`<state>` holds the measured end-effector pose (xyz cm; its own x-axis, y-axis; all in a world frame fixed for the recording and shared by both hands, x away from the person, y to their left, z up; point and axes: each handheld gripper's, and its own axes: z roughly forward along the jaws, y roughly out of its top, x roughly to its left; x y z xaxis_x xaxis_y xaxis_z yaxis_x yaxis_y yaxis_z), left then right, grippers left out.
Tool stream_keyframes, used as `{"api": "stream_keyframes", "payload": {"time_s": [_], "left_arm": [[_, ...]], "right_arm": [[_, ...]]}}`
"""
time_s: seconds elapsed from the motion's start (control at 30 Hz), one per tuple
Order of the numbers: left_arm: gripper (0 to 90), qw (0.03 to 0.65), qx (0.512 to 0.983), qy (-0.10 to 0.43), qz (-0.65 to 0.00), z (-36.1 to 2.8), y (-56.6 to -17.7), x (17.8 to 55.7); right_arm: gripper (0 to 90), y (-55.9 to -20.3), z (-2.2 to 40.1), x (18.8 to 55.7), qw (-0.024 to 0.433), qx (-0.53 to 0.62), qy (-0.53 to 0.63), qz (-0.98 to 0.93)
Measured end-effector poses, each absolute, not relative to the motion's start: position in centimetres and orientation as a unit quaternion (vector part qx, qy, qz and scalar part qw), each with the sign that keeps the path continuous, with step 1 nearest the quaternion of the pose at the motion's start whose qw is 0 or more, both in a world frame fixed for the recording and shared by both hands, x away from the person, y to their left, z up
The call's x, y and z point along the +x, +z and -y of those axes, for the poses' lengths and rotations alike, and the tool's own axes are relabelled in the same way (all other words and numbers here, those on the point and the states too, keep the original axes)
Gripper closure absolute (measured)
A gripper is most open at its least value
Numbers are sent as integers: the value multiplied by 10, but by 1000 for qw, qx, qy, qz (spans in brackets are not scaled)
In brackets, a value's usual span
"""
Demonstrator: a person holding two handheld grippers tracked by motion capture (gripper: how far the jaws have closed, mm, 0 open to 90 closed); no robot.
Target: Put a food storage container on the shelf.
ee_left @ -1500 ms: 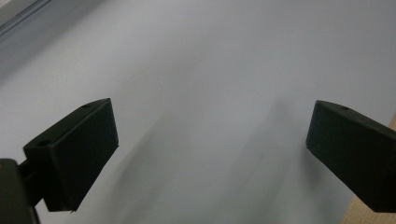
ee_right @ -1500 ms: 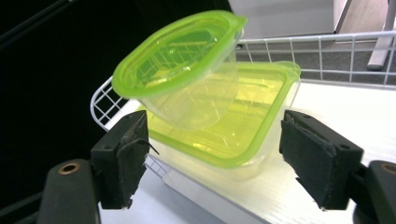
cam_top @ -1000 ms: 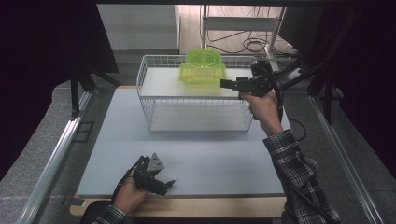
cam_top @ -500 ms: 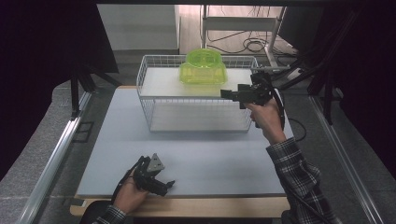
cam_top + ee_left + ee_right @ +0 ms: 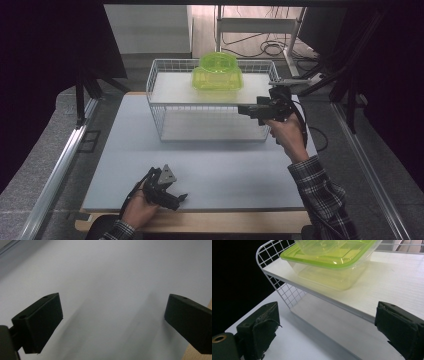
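A clear plastic box with a lime-green lid [image 5: 217,80] [image 5: 332,262] sits on the white upper shelf [image 5: 399,280] of a white wire rack [image 5: 155,107] [image 5: 279,285]. A second clear tub rests on its lid. My right gripper [image 5: 243,110] [image 5: 327,327] hovers at the rack's front right, pointing left, slightly below the shelf's edge. It is open, its jaws have just been opening, and nothing is between them. My left gripper [image 5: 179,199] [image 5: 112,317] rests open on the table near the front edge, with bare tabletop between its jaws.
The pale grey table top [image 5: 225,170] spreads in front of the rack. The rack's lower shelf [image 5: 332,325] is bare. Metal rails [image 5: 60,165] run along both sides of the table, and cables [image 5: 270,47] lie on the floor beyond.
My right gripper has drawn back from beside the green-lidded box and sunk toward the front of the rack, its jaws a little wider. The left gripper has stayed put.
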<state>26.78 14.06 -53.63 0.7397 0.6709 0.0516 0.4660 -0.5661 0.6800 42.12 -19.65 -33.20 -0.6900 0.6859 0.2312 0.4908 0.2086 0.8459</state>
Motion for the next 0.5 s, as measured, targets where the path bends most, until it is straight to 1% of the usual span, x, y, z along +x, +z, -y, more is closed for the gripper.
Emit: {"api": "stream_keyframes", "payload": {"time_s": [0.37, 0.5], "left_arm": [[20, 342, 869, 158, -321, -141, -534, 267], [20, 342, 869, 158, -321, -141, -534, 267]], "right_arm": [[56, -345, 194, 410, 112, 371, 488, -782], [56, -351, 194, 407, 126, 365, 480, -788]]}}
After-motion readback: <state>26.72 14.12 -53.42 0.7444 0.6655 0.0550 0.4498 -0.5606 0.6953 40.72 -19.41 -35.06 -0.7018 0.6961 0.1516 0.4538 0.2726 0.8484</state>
